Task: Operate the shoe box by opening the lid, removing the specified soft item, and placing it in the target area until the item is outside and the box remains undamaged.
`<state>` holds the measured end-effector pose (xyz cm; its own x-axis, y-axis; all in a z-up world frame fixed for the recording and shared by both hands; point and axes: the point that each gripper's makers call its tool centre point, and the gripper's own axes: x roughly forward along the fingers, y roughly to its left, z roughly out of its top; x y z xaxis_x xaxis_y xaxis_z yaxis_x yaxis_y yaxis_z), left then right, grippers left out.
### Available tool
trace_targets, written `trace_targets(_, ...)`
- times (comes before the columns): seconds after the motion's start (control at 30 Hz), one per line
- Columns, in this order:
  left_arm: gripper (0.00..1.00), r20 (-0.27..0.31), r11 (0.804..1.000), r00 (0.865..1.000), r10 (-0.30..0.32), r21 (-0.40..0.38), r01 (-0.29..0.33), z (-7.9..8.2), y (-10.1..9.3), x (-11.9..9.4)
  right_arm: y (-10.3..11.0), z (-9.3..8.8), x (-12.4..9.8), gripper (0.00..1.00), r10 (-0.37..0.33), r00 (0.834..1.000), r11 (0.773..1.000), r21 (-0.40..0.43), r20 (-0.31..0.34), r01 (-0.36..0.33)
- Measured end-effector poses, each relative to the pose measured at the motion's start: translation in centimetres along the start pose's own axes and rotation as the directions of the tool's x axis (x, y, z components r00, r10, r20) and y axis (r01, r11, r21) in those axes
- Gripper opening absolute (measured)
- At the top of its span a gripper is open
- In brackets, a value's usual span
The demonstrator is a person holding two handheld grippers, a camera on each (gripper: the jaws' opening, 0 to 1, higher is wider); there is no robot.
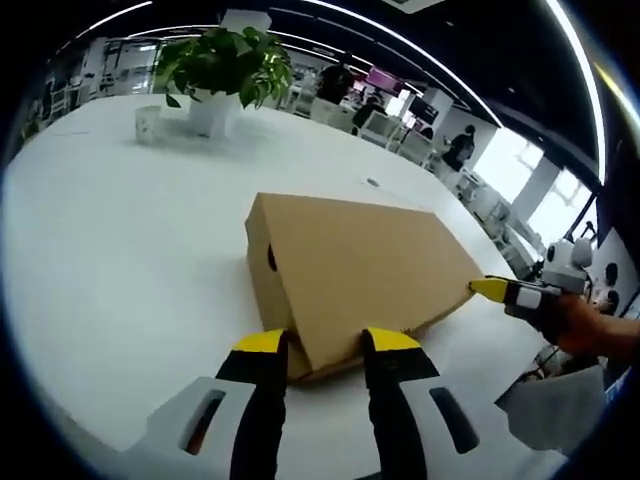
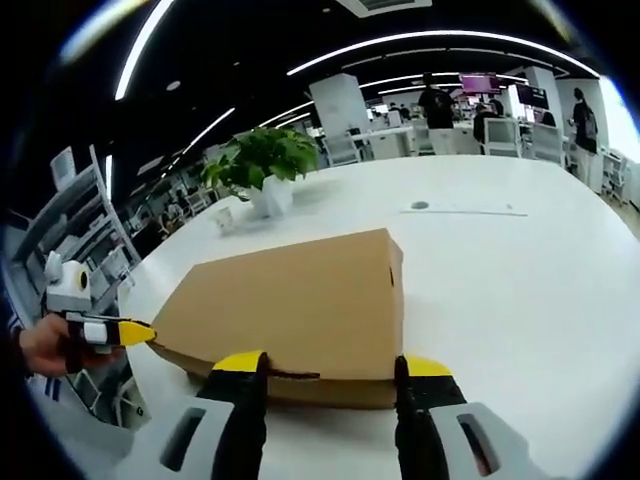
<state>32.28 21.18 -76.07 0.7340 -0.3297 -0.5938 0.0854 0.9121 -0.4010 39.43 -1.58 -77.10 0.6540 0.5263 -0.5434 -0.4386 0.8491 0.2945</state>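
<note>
Left tool [image 1: 328, 342] spread at shoe box [image 1: 350, 275] corner, perhaps touching | right tool [image 2: 333, 366] spread along lid edge

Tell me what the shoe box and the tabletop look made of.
Shoe box: plain brown cardboard, matte, with crisp folded edges and a punched side hole. Table: smooth white top with a slight sheen, probably laminate or painted board; can't tell which.
</note>
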Motion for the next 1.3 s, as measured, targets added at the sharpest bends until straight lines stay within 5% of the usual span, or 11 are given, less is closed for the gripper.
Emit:
trace_targets(0.23,0.3,-0.001,1.0,1.0,-0.011,0.007,0.011,-0.1,0.1,-0.2,0.2,-0.2,-0.1,0.48,0.025,1.0,1.0,-0.018,-0.011,-0.025)
trace_targets(0.3,0.3,-0.009,0.999,1.0,-0.012,0.03,0.012,-0.1,0.0,-0.2,0.6,-0.4,-0.1,0.52,0.068,0.997,0.991,-0.116,-0.037,-0.072)
trace_targets(0.47,0.33,-0.013,0.996,1.0,-0.027,0.09,0.028,-0.2,-0.2,-0.3,1.4,-0.9,-0.3,0.61,0.101,0.993,0.978,-0.178,-0.061,-0.11)
trace_targets(0.63,0.39,-0.032,0.972,0.997,-0.073,0.223,0.079,-0.7,-1.0,-0.4,1.0,-1.1,-0.3,0.57,0.086,0.994,0.968,-0.23,-0.073,-0.101)
trace_targets(0.77,0.35,-0.037,0.953,0.999,-0.001,0.302,0.012,-0.9,-0.2,-0.3,0.3,-1.1,-0.2,0.48,0.047,0.997,0.964,-0.257,-0.065,-0.062)
trace_targets(1.3,0.33,0.009,0.973,1.0,-0.018,0.231,0.015,-0.2,-0.6,-1.1,0.7,0.3,-1.1,0.44,0.043,0.999,0.97,-0.238,-0.028,-0.049)
